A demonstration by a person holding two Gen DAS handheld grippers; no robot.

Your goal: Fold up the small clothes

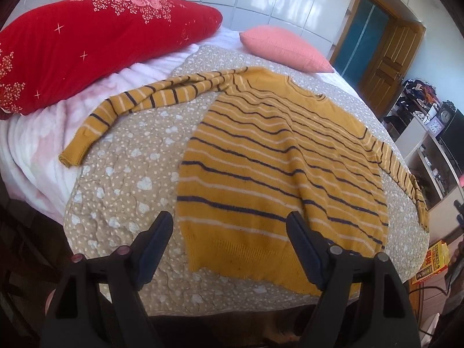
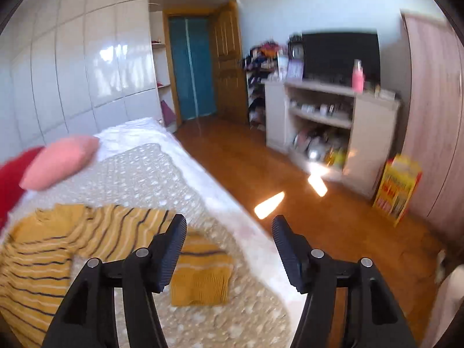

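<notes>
A mustard-yellow sweater with navy and white stripes lies flat on the bed, hem toward me, collar toward the pillows. Its left sleeve stretches out to the left; its right sleeve runs down the right side. My left gripper is open and empty, hovering over the hem. In the right wrist view the sweater is at lower left and the right sleeve's cuff lies below my right gripper, which is open and empty above the bed's right edge.
The sweater rests on a beige quilt with white hearts. A red pillow and a pink pillow lie at the head. A wooden floor, a white shelf unit and a yellow box are to the right.
</notes>
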